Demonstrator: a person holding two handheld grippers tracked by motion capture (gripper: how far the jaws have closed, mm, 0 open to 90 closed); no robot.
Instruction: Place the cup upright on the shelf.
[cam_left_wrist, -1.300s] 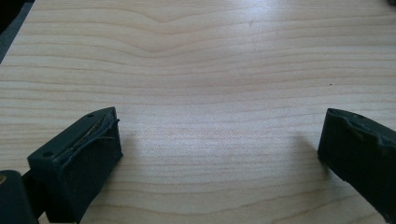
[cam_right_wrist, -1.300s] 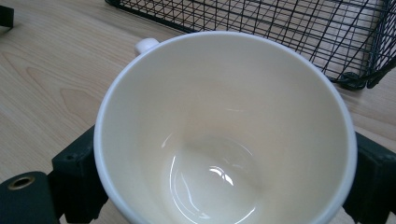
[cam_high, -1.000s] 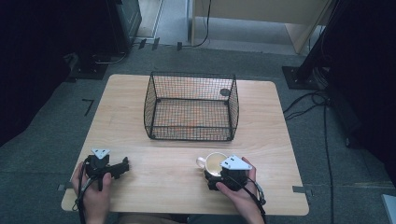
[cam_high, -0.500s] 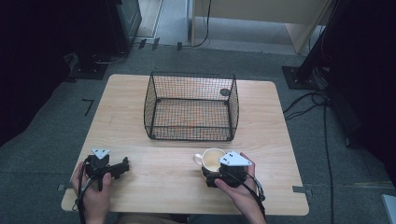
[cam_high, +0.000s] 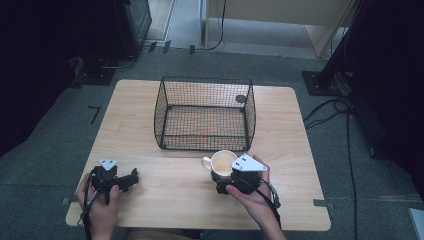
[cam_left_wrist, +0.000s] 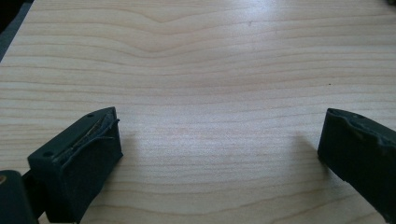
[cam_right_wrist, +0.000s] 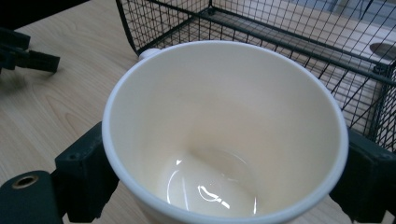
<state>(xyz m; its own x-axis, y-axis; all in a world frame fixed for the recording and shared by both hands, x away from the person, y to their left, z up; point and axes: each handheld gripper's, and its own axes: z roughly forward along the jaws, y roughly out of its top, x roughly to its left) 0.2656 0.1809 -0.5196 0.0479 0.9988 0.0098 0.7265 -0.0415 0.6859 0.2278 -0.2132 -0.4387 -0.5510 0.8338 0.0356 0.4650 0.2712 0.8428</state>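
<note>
A cream mug (cam_high: 222, 162) with its handle to the left is held between the jaws of my right gripper (cam_high: 223, 173), just in front of the wire basket (cam_high: 250, 116). In the right gripper view the mug (cam_right_wrist: 224, 140) is empty and its mouth faces the camera, with a black jaw pressed against each side; my right gripper (cam_right_wrist: 224, 173) is shut on it. My left gripper (cam_high: 131, 178) rests at the table's front left. Its jaws stand wide apart in the left gripper view, with bare wood between them (cam_left_wrist: 219, 154).
The black wire basket (cam_right_wrist: 261, 28) stands empty and open-topped at the table's middle. A small dark disc (cam_high: 241, 99) lies on the table behind its right back corner. The wooden table (cam_high: 170, 200) has rounded corners; cables lie on the floor at the right.
My right gripper has carried the mug a little forward toward the basket, and the mug's mouth now faces up more. The left gripper has stayed put.
</note>
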